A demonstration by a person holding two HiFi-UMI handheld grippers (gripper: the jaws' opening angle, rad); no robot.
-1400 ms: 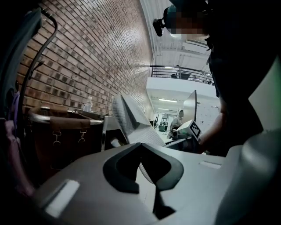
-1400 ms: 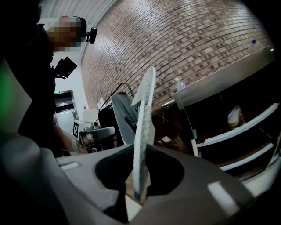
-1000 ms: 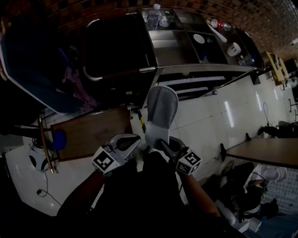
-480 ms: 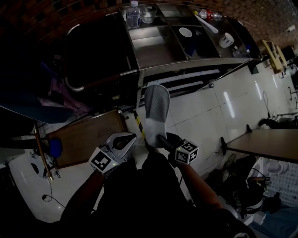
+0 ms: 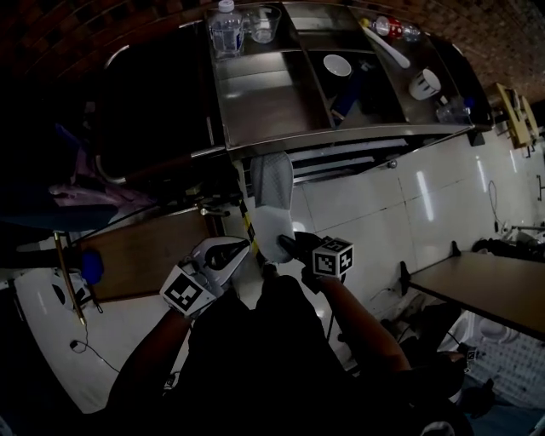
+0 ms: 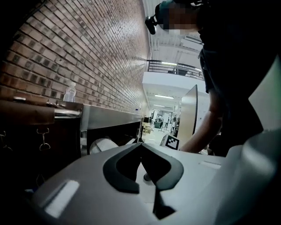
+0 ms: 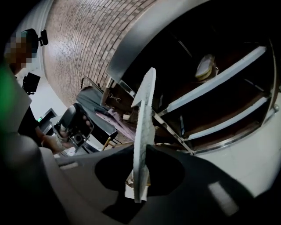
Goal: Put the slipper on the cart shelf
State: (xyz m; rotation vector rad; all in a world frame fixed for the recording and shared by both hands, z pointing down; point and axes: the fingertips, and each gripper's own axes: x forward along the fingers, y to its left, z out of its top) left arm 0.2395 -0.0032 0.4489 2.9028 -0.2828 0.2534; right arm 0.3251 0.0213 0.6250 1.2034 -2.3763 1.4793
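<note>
In the head view my right gripper [image 5: 281,245] is shut on the heel end of a grey and white slipper [image 5: 271,194]. The slipper's toe reaches the front edge of the steel cart [image 5: 264,106], just under its top. The right gripper view shows the slipper [image 7: 144,110] edge-on between the closed jaws of the right gripper [image 7: 141,151], pointing at the cart's lower shelves [image 7: 219,79]. My left gripper [image 5: 232,253] hangs just left of the slipper, apart from it. Its jaws meet at the tips of the left gripper [image 6: 141,145] with nothing in them.
On the cart's top stand a water bottle [image 5: 226,19], a glass [image 5: 262,22], a bowl [image 5: 338,64] and a cup [image 5: 426,83]. A round object [image 7: 205,66] lies on a lower shelf. A wooden board [image 5: 140,251] lies at left, a table [image 5: 490,289] at right.
Both grippers have moved towards the cart. The slipper has sunk and rolled onto its edge, and its toe has come up to the cart's front below the top.
</note>
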